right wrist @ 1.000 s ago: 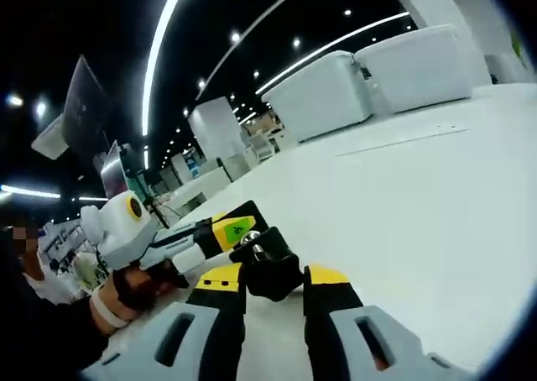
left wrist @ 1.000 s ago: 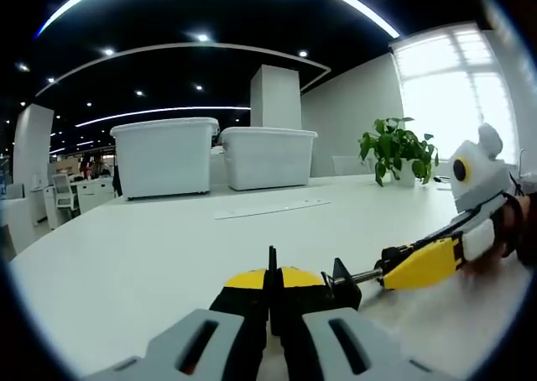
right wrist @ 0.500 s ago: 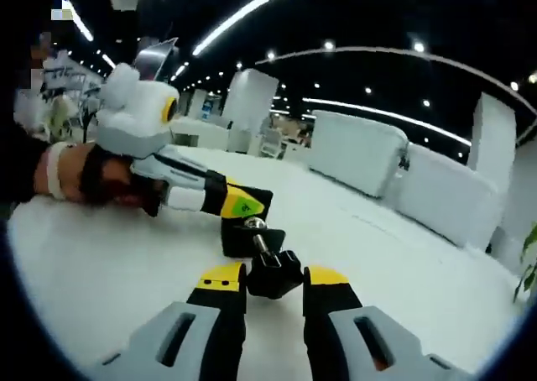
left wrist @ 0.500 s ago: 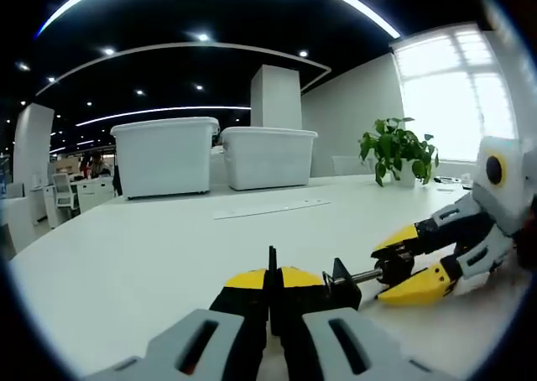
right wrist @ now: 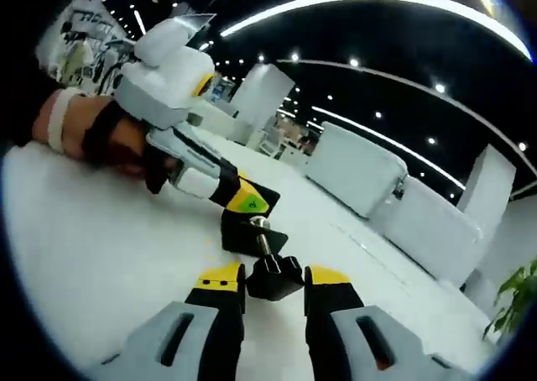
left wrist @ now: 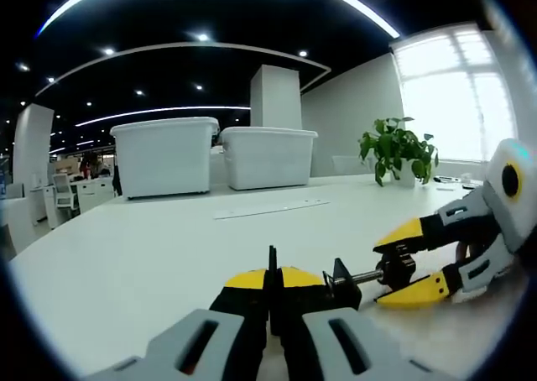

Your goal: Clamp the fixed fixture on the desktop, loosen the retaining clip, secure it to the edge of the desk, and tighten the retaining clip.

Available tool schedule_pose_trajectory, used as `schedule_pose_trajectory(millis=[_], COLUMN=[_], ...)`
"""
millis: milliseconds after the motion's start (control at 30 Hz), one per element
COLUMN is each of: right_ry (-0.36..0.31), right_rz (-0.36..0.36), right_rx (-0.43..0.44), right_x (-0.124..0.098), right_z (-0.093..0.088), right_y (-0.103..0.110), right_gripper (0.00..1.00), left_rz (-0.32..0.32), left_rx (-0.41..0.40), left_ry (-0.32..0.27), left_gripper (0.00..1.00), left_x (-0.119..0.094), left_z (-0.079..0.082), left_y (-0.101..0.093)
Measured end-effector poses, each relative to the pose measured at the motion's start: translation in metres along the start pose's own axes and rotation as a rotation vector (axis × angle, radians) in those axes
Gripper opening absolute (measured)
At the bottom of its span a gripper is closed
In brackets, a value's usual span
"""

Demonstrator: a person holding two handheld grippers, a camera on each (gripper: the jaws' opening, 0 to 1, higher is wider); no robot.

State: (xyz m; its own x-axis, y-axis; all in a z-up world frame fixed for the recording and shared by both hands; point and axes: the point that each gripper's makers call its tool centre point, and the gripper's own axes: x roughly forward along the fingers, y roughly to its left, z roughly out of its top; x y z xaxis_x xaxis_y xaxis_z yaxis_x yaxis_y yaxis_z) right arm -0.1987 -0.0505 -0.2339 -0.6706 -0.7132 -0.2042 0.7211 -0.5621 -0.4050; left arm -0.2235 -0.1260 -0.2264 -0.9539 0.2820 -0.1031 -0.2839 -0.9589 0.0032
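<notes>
One black clamp fixture (left wrist: 331,284) with a steel threaded screw and a black knob, lying on the white desktop (left wrist: 151,255), well in from any visible edge.

Holding: body of the fixture pinched in the left gripper (left wrist: 270,301), whose yellow-tipped jaws are pressed together on it; in the right gripper view the same gripper (right wrist: 239,203) reaches the fixture body (right wrist: 252,232) from the left, a hand (right wrist: 117,138) behind it resting on the desktop.

Knob end: black retaining knob (right wrist: 274,274) sits between the yellow pads of the right gripper (right wrist: 274,282). In the left gripper view that gripper (left wrist: 409,262) stands with its jaws spread above and below the knob (left wrist: 393,268).

Change: one second ago the right jaws were shut on the knob and lying flat; half a second ago they had parted, and now they are rolled further round and parted still. Left grip and fixture position unchanged. Judged: a release and re-grip between turns, so loosening of the retaining clip is under way; fixing to the desk edge is not yet begun.

Not determinable: whether the right pads touch the knob now; how far the screw has backed out; the clamp's opening, hidden behind the left jaws; the desk edge itself.

Background: two white lidded plastic bins (left wrist: 214,154), one green potted plant (left wrist: 397,148).
</notes>
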Motion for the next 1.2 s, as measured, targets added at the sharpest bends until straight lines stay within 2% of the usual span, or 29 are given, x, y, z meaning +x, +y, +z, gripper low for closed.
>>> schedule_pose_trajectory(millis=[100,167,300,367,467,567,667,700,767,800,867,900,1000,1033,1133,1200], right_ry=[-0.008,-0.003,-0.002,0.002,0.025,0.028,0.030,0.029,0.022,0.021,-0.003,0.005,-0.008,-0.010,-0.020,-0.021], right_rz=[0.045,0.087,0.125,0.128,0.115,0.143,0.147,0.148,0.144,0.141,0.117,0.101,0.067,0.044,0.003,-0.005], right_rx=[0.226,0.437,0.738,0.786,0.824,0.903,0.900,0.891,0.797,0.719,0.472,0.371,0.172,0.072,-0.119,-0.171], right_x=[0.000,-0.002,-0.003,-0.002,-0.001,0.000,0.000,0.000,0.000,-0.001,-0.001,-0.001,-0.001,-0.001,0.000,0.000], right_z=[0.004,0.005,0.001,-0.005,-0.013,-0.013,-0.012,-0.011,-0.009,-0.008,-0.002,-0.001,0.001,0.002,0.004,0.004], right_y=[0.002,0.003,-0.005,-0.010,-0.012,-0.008,-0.006,-0.006,-0.005,-0.004,-0.005,-0.003,-0.001,-0.001,0.000,0.002], right_gripper=[0.37,0.43,0.44,0.41,0.28,0.25,0.24,0.24,0.24,0.24,0.24,0.23,0.23,0.23,0.24,0.24], left_rz=[0.000,0.000,-0.002,-0.002,-0.002,-0.001,-0.001,0.000,0.000,0.000,-0.002,-0.001,0.001,0.001,0.003,0.005], left_rx=[0.003,0.003,0.001,0.001,0.001,0.001,0.001,0.001,0.001,0.001,0.002,0.005,0.005,0.006,0.006,0.005], left_ry=[-0.001,-0.001,0.000,0.000,0.000,0.000,0.000,0.000,0.000,0.000,0.000,0.000,0.000,0.000,0.000,0.000], left_gripper=[0.04,0.04,0.04,0.04,0.04,0.04,0.04,0.04,0.04,0.04,0.04,0.04,0.04,0.04,0.04,0.04], left_x=[0.000,0.000,0.001,0.001,0.002,0.002,0.002,0.002,0.001,0.001,0.001,0.001,0.001,0.001,0.001,0.001], left_z=[0.000,0.000,0.000,0.000,0.000,0.000,-0.001,-0.001,-0.001,-0.001,-0.002,-0.001,-0.001,-0.001,-0.002,-0.002], left_y=[0.000,0.000,0.000,0.000,0.000,0.000,0.000,0.001,0.001,0.001,0.001,0.001,0.001,0.001,0.001,0.002])
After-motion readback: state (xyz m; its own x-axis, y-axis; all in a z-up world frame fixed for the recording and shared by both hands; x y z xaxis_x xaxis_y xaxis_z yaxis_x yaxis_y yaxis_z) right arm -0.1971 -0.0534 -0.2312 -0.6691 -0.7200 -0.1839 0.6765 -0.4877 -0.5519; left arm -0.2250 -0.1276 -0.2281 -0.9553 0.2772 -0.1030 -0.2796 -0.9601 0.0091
